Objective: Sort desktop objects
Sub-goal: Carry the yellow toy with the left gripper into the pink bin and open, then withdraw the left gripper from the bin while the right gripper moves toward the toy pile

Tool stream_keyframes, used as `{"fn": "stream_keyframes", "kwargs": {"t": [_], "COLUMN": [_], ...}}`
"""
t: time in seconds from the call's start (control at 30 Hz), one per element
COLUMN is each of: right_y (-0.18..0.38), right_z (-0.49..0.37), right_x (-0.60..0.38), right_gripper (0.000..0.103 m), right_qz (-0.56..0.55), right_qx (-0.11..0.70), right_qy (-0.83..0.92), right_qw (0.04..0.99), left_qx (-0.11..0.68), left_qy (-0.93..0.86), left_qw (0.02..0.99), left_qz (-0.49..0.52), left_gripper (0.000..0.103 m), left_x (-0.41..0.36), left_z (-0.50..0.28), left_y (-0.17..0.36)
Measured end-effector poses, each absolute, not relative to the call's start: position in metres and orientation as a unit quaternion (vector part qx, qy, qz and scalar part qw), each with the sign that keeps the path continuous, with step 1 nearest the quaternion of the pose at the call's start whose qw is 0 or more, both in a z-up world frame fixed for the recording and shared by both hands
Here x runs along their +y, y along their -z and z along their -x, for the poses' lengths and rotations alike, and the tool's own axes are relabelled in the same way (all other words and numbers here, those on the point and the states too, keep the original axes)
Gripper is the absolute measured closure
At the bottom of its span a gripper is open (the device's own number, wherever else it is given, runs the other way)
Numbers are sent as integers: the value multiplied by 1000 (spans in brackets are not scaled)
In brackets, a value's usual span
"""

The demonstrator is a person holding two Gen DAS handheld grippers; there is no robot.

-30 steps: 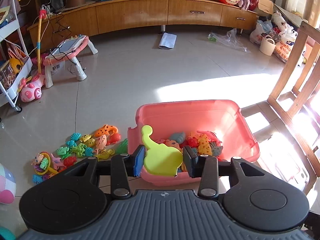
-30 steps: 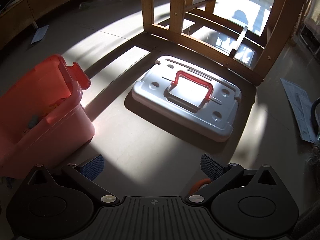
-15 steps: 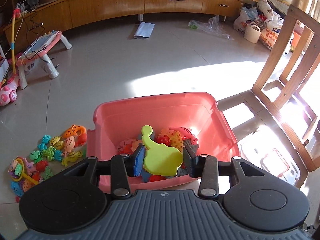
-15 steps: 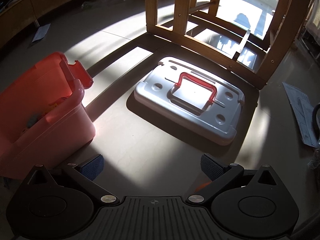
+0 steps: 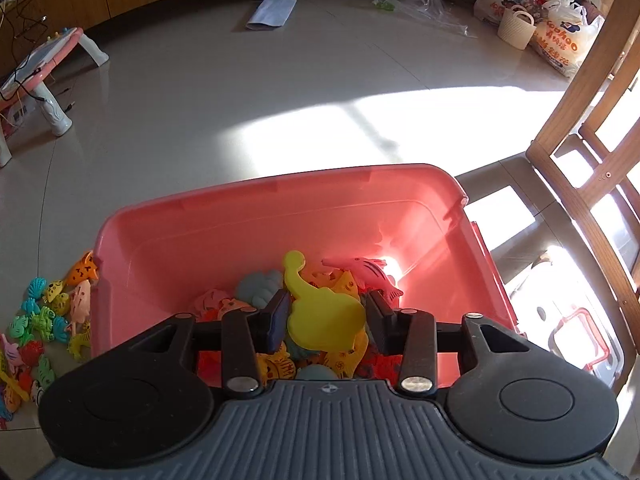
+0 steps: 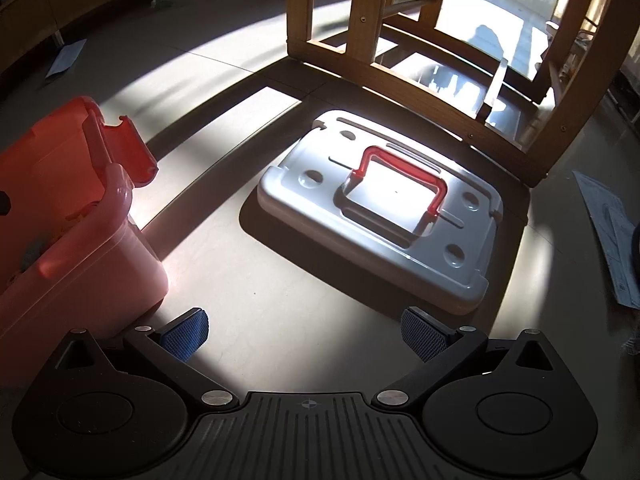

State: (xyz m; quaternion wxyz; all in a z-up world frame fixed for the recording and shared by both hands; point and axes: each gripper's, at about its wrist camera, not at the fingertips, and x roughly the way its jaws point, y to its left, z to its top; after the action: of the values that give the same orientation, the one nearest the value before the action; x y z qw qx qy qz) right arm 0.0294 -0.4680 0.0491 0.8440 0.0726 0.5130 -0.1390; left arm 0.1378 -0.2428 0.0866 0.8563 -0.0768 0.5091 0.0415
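A yellow toy (image 5: 326, 316) is clamped in the left gripper (image 5: 326, 316) above the pink bin (image 5: 280, 216). The right gripper (image 6: 306, 334) is held wide open and empty over the floor.

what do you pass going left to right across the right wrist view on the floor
pink bin → grey lid with red handle → sheet of paper
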Motion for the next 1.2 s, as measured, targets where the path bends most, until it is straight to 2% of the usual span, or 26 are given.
{"fn": "stream_keyframes", "kwargs": {"t": [0.33,0.63,0.97,1.03,1.2], "right_y": [-32,-33,-69,-82,-115], "right_z": [-39,-41,-26,-20,-3], "right_x": [-463,-461,-460,-461,-454], "right_gripper": [1,1,1,1,1], "right_qz": [-81,-75,-60,-61,-77], "right_qx": [531,533,512,503,488], "right_qy": [132,129,109,104,87], "right_qw": [833,833,850,856,865], "left_qx": [590,604,542,528,509], "left_qy": [-15,-24,-26,-27,-34], "left_qw": [804,794,840,849,860], "left_qz": [69,69,23,16,20], "left_gripper": [58,54,40,34,31], "left_x": [-234,-234,-244,-245,-237], "left_z": [-167,-154,-88,-69,-28], "left_y": [-30,-22,-91,-110,-165]}}
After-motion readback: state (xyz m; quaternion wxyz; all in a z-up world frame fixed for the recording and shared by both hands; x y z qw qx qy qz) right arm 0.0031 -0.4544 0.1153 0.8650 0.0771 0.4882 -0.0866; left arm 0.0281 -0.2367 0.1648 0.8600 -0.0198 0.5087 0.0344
